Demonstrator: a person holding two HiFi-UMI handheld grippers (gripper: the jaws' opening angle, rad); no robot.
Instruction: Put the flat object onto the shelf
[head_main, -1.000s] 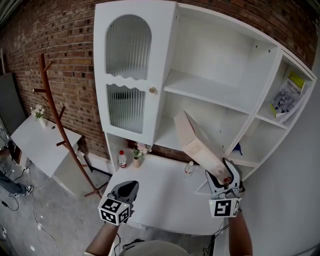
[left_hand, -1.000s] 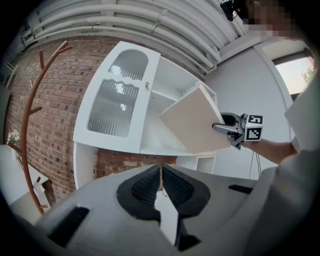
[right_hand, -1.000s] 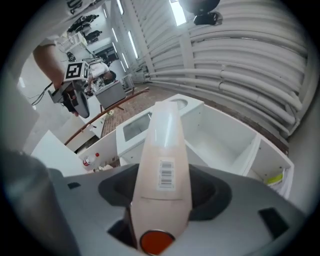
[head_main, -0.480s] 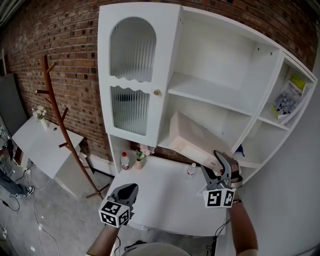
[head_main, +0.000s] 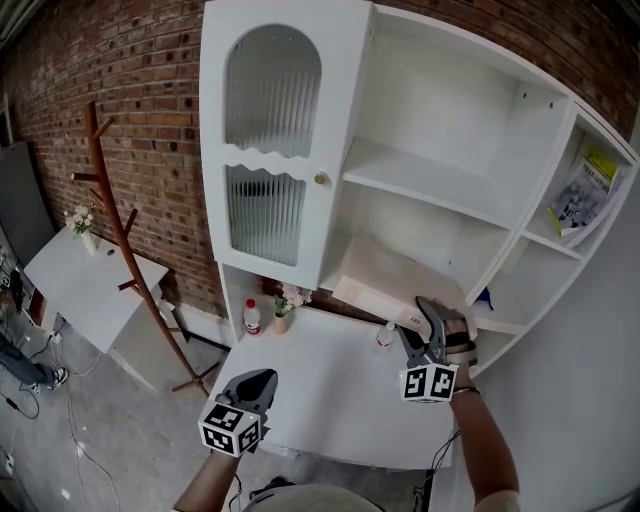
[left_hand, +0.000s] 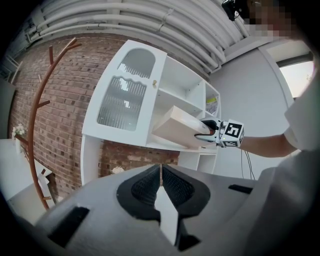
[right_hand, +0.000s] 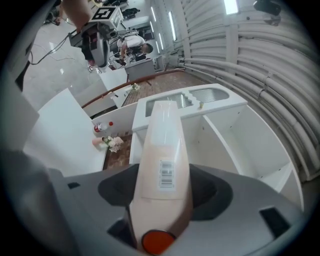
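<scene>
Flat beige glossy box (head_main: 392, 283) clamped in right gripper (head_main: 428, 320) fingers, inside white shelf unit (head_main: 430, 185); left gripper (head_main: 258, 380) fingers closed, empty.

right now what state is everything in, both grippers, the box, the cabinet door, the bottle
left gripper: shut, empty
right gripper: shut on flat box
flat box: tilted, far end inside the lower shelf bay, not released
cabinet door: closed
red-capped bottle: upright, cap on
flower vase: upright
</scene>
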